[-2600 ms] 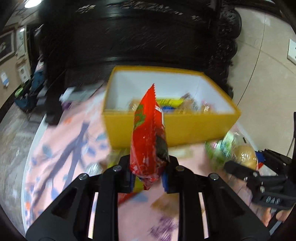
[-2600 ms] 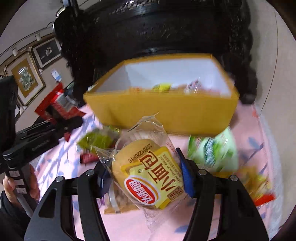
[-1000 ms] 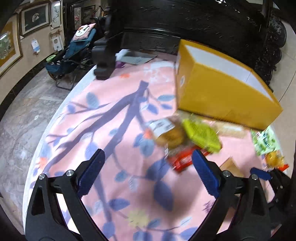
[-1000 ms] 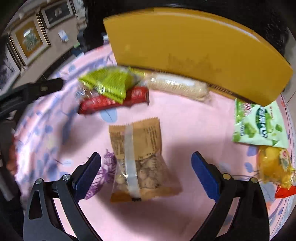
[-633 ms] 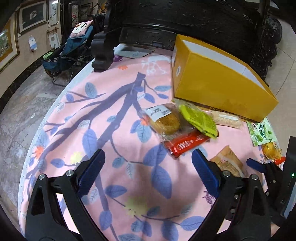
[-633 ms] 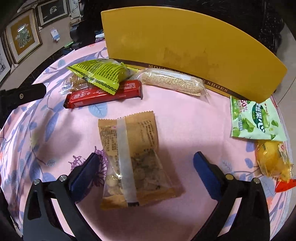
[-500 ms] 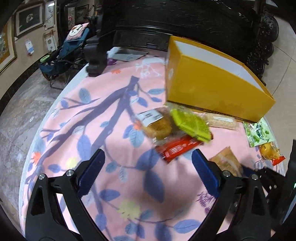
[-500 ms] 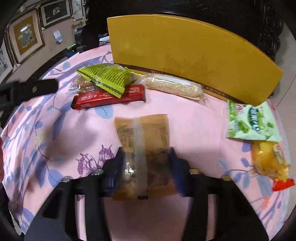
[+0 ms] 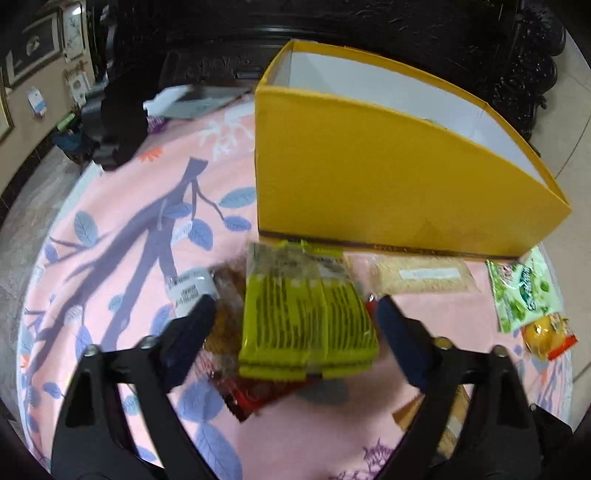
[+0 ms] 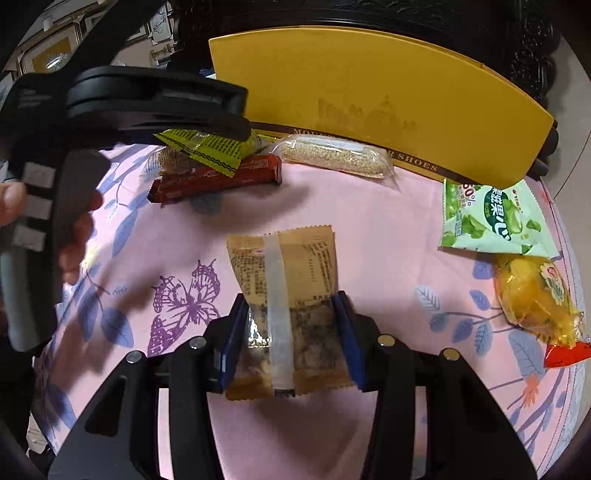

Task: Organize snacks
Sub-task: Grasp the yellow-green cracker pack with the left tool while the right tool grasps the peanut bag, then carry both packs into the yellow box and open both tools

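Pink leaf-print tablecloth; yellow box; dark carved furniture behind.

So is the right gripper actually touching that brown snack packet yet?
Touching. In the right wrist view the right gripper has both blue pads pressed against the sides of the brown snack packet.

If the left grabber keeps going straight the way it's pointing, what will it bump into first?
Most likely the yellow-green crinkly snack packet, which lies between the open fingers of the left gripper. Beyond it stands the big yellow cardboard box. Depth is hard to judge, so the gripper may be above the packet.
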`<state>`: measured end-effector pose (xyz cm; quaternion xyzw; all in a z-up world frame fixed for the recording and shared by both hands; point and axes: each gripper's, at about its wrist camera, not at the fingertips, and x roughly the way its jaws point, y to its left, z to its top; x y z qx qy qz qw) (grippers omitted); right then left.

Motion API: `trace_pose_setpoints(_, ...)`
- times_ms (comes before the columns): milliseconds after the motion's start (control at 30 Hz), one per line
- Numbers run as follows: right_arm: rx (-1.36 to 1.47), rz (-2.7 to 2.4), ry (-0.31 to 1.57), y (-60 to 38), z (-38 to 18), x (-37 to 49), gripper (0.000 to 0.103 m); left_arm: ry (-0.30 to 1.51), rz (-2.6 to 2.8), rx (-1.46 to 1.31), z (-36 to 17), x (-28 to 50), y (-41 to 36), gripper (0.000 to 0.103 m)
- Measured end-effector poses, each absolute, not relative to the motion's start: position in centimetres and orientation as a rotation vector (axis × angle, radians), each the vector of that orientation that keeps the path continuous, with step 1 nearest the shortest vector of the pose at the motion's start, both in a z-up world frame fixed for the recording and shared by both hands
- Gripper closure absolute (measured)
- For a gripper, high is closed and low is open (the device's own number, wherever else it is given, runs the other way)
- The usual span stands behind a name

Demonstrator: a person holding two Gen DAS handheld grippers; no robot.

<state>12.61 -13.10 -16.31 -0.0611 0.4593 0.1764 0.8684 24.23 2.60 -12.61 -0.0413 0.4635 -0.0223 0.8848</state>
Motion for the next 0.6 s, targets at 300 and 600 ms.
trace_pose_setpoints(300, -0.088, 0.383, 0.98, -14.7, -16.2, 13.0, 0.055, 0.986, -0.125, -0.218, -12.1, 24.1, 3.1, 0.056)
trace_pose_setpoints(600, -0.069, 0.395, 0.983, -14.5, -15.9, 13.2, 0.053, 1.029, -0.114, -0.249, -13.3, 25.7, 2.2, 0.048)
